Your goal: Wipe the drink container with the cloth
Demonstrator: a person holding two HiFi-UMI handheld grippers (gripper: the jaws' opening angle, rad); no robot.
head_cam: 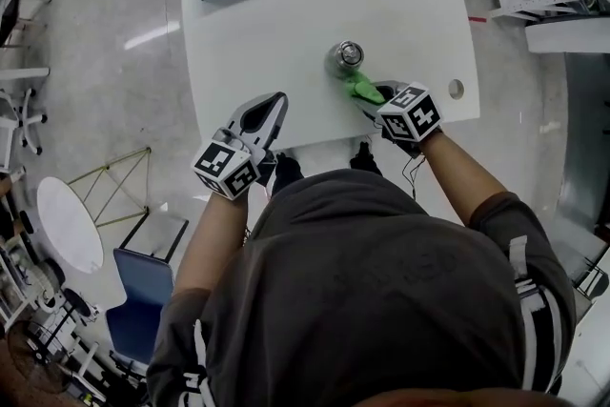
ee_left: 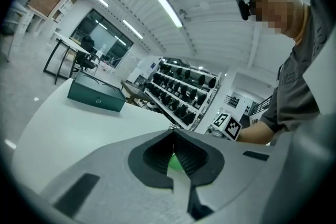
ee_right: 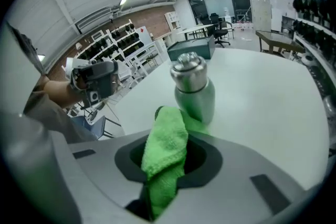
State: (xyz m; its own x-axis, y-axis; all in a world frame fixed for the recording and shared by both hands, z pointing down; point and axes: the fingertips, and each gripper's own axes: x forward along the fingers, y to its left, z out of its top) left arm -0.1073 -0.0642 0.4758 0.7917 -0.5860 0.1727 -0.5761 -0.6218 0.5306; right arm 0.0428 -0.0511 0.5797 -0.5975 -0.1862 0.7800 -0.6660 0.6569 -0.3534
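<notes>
Your left tongs (head_cam: 276, 102) are closed together on nothing, over the desk's (head_cam: 286, 24) near edge and well apart from the drink container (head_cam: 345, 58). That steel container stands upright, right of the middle and closer to the near edge, with nothing bracing it. The green cloth (head_cam: 363, 89) touches its near side, clamped in your right tongs (head_cam: 378, 94). Push sideways and the container will likely slide or tip. A hard drag could also tug the cloth out of the jaws.

Left tongs (ee_left: 173, 132) with jaws together, white table (ee_left: 79, 126), dark green box (ee_left: 96, 94) far back, stocked racks (ee_left: 184, 93) beyond.
</notes>
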